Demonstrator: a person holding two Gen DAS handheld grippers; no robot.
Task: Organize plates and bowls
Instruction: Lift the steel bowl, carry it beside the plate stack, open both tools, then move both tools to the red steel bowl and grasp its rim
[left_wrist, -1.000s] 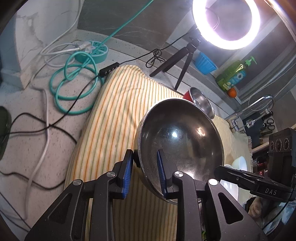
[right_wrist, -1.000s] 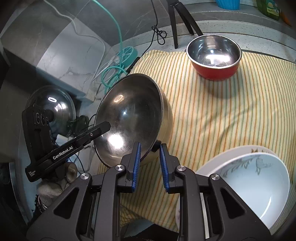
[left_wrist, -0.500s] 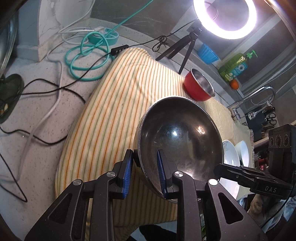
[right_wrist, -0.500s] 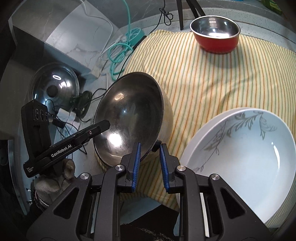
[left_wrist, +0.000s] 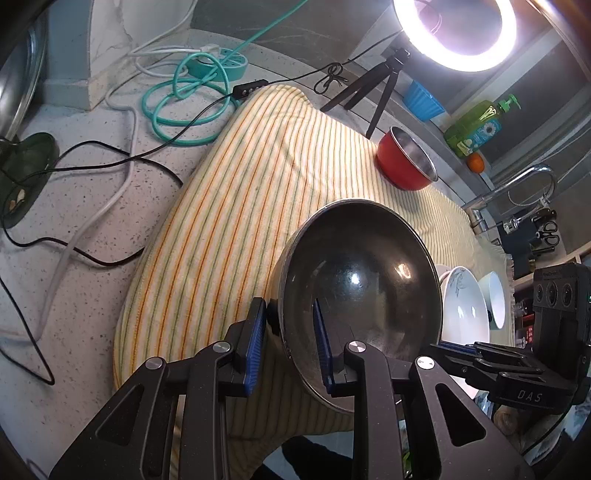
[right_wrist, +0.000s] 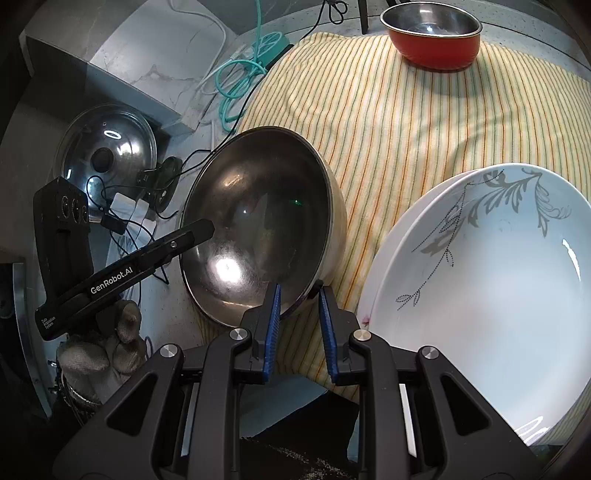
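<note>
Steel, dark and glossy inside, makes up the big bowl (left_wrist: 360, 291) that both tools carry tilted above the near edge of the yellow striped cloth (left_wrist: 236, 206). In the left wrist view, at far left a pot lid (left_wrist: 14, 85) leans at the frame edge, then teal cable (left_wrist: 184, 107) coils on the speckled counter (left_wrist: 74, 229) beside black and white cords. Next comes the left gripper (left_wrist: 289, 341), its blue pads (left_wrist: 255, 343) closed narrow on the bowl's rim, one pad outside the wall and one inside. Farther right, at the cloth's back edge, sits a red bowl (left_wrist: 404, 166) with a steel lining, under the ring light (left_wrist: 458, 33) on its small tripod. To the right of the steel bowl, white floral dishes (left_wrist: 463, 314) stand on the cloth, and the right tool's black body shows at the frame's lower right. In the right wrist view, the left tool reaches in from the left and meets the bowl's far rim, held by a gloved hand (right_wrist: 99, 347). In the middle, the right gripper (right_wrist: 298, 332) has its pads set narrowly either side of the bowl's near rim, gripping it. At right, a large white plate (right_wrist: 491, 280) with a grey leaf pattern lies close beside that gripper.
</note>
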